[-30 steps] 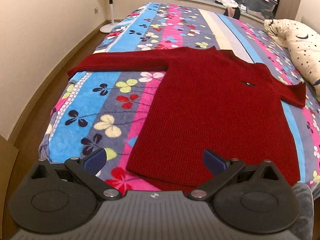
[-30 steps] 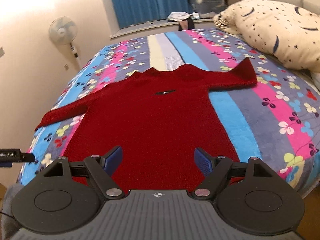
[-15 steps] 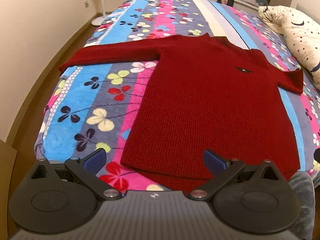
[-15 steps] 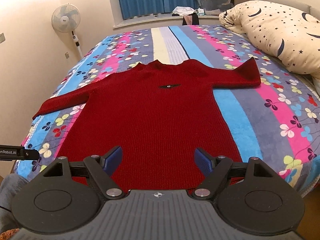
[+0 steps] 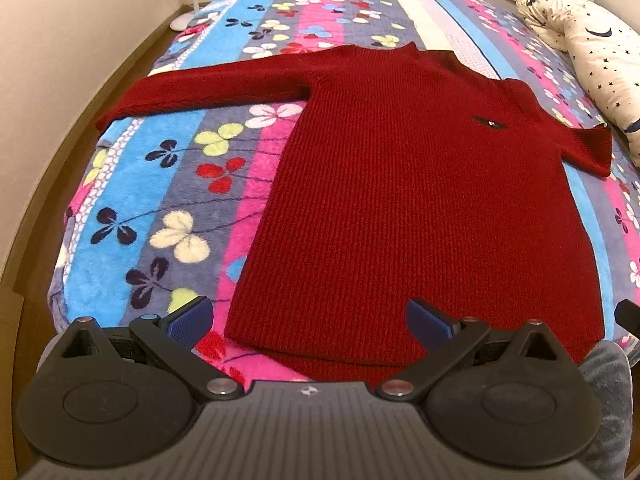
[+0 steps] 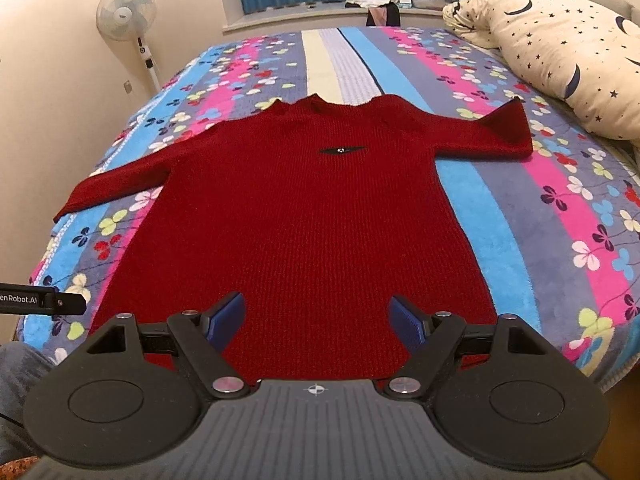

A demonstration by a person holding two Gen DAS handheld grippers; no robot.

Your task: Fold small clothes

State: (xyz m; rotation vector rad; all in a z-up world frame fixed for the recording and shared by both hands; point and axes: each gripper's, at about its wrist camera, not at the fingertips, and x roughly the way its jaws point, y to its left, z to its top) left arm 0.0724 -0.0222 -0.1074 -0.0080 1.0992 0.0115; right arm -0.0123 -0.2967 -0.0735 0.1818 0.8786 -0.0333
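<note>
A dark red knitted sweater (image 5: 420,208) lies flat, front up, on the bed, with both sleeves spread sideways and a small black badge on the chest; it also shows in the right wrist view (image 6: 312,232). My left gripper (image 5: 308,322) is open and empty, hovering over the sweater's near left hem corner. My right gripper (image 6: 318,320) is open and empty, hovering above the middle of the near hem. Part of the left gripper shows at the left edge of the right wrist view (image 6: 40,303).
The bed has a striped flower blanket (image 5: 168,184), also in the right view (image 6: 560,240). A star-patterned pillow (image 6: 572,60) lies at the right. A standing fan (image 6: 128,20) is by the left wall. A window sill with clutter is beyond the bed.
Both grippers have moved forward and a little lower toward the sweater's hem, so the sweater looks larger. Both stay open. The sweater has not moved.
</note>
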